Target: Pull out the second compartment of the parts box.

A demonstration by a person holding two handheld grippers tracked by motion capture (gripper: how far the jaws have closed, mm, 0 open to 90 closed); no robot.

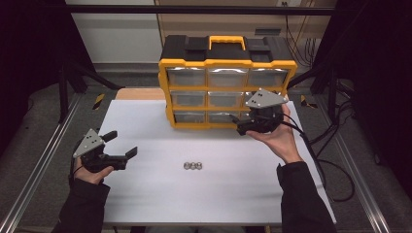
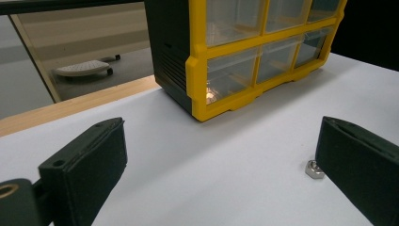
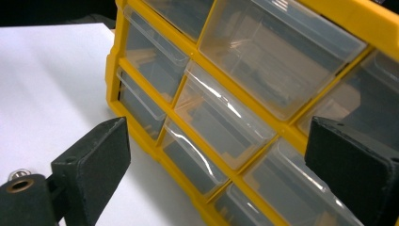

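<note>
Right tongs [image 1: 241, 127], wide open and empty, face the drawer cabinet [image 1: 226, 92]; square them to one drawer front before closing. Left tongs [image 1: 124, 144] wait open, empty.

Probably a lab: framed test table [image 1: 145, 194], trailing cables [image 1: 335, 165], drawer organiser [image 1: 226, 82]

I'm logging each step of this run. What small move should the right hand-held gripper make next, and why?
Probably ease forward to a drawer front. The right hand-held gripper hangs open at the organizer's lower right, all drawers look shut, and three nuts wait on the table.
</note>
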